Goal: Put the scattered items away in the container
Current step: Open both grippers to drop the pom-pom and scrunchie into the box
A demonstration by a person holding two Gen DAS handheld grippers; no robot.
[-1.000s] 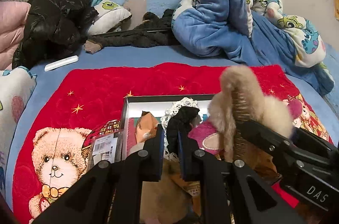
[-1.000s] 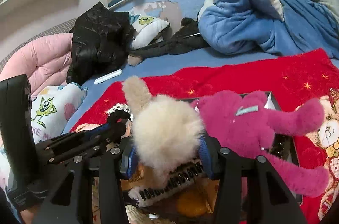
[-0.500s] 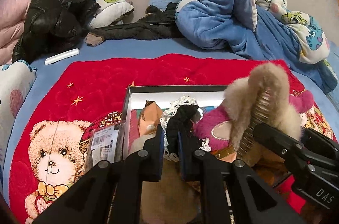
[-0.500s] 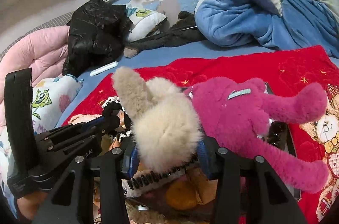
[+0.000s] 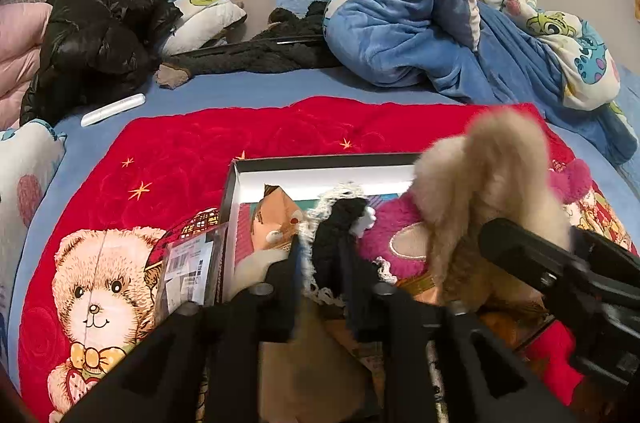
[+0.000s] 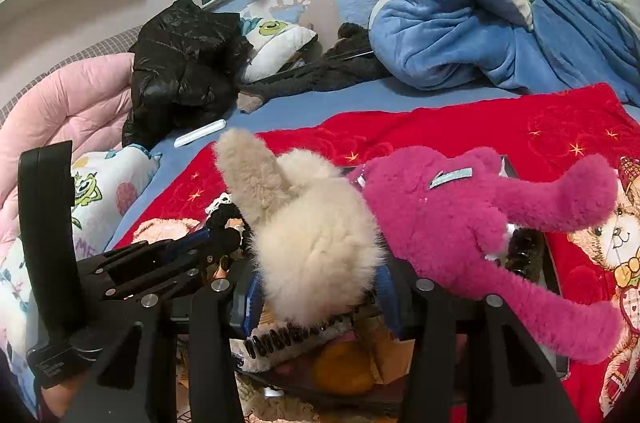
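Both grippers point forward and downward over a shallow box that lies on a red teddy-bear blanket spread over a blue bed.

In the left wrist view, the left gripper fills the bottom centre of the frame. Its jaws have just been opening, and a black hair tie with white lace trim stands between them. The jaws are a little apart; whether the pads press the tie cannot be told. The tie sits just above the box's contents, at the middle of the frame.

In the right wrist view, the right gripper occupies the lower centre. Its jaws have just been opening too, and a fluffy beige hair clip with a dark toothed comb beneath it sits between the blue-padded fingers. The fluff fills the gap, and its long tuft points to the upper left of the frame. Whether the pads grip it cannot be told.

Right of the clip, a magenta plush toy sprawls across the box, one limb stretching past its rim toward the right edge. Under it lie brown paper packets.
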